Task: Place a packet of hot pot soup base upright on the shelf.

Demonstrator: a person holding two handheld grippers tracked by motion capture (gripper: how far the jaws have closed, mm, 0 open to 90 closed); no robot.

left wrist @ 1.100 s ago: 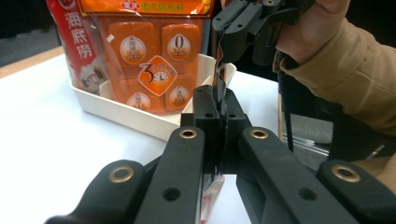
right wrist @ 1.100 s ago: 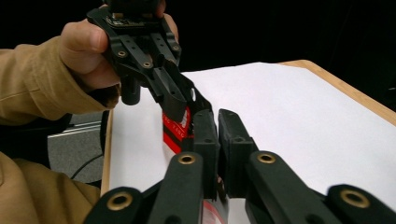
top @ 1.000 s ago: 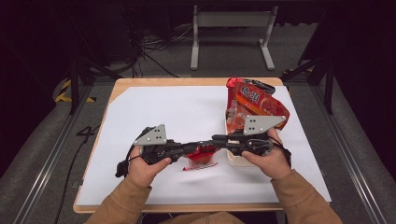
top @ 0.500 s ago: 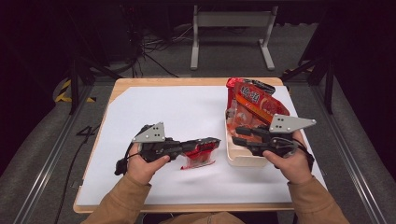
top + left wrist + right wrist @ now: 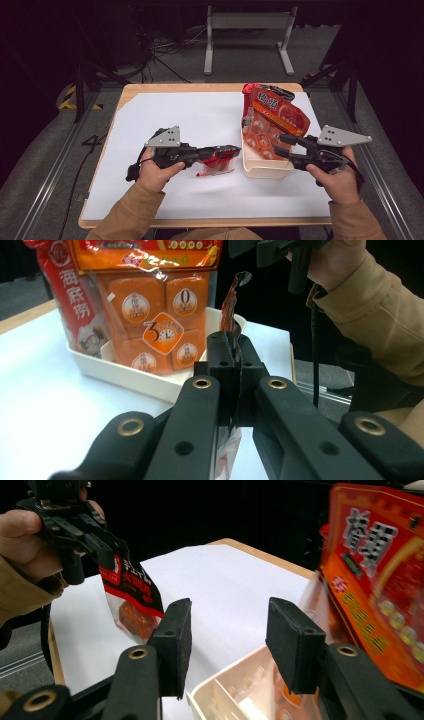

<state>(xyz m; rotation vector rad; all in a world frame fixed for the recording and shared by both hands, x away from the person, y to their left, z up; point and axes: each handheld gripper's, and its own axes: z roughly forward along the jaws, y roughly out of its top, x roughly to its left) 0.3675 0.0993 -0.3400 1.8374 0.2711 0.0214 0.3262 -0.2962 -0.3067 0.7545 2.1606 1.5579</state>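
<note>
My left gripper point(image 5: 230, 150) is shut on a small red sachet point(image 5: 215, 161) and holds it just above the white paper, left of the tray. In the left gripper view the jaws pinch the sachet point(image 5: 231, 300), which sticks up past the tips. My right gripper point(image 5: 281, 144) hovers over the right side of the white tray point(image 5: 265, 172). Its jaws have just been opening, with nothing between them point(image 5: 227, 640). A large red and orange bag point(image 5: 272, 117) stands upright in the tray. The right gripper view shows the sachet point(image 5: 130, 600) hanging from the left gripper point(image 5: 100, 542).
White paper point(image 5: 175, 115) covers most of the wooden table point(image 5: 200, 88). The tray's near compartments point(image 5: 240, 695) show white dividers. Dark floor, cables and a metal stand point(image 5: 247, 30) lie beyond the far edge.
The right gripper has drawn away to the right from the left gripper and the sachet, and its jaws have spread. The left gripper stays put with the sachet.
</note>
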